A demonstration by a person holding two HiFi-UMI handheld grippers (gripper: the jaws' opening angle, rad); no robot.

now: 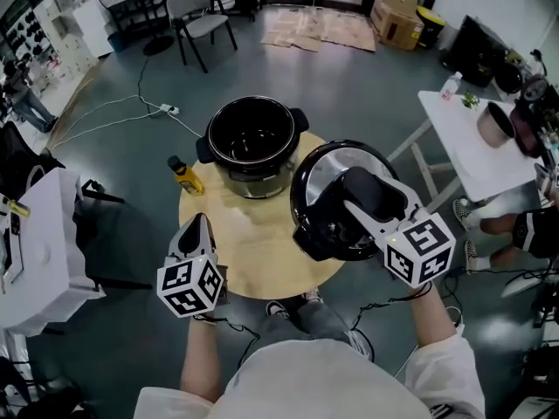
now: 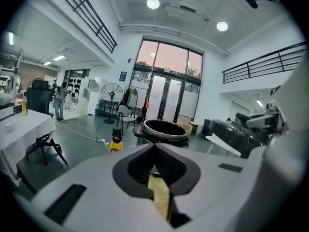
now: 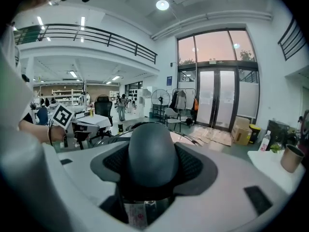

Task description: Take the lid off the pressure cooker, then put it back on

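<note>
Head view: my right claw [image 1: 354, 195] pinches the lid [image 1: 314, 173] beside the open cooker [image 1: 214, 138]; my left claw [image 1: 199, 223], pressed together, empty, over the worktop [image 1: 258, 247].

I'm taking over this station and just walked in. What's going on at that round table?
A person works with a gripper in each hand. The right gripper is clamped on the handle of the lid, holding it off the cooker, over the right edge of the table. The cooker stands open at the table's far side. The left gripper is shut and holds nothing, over the near left.
</note>
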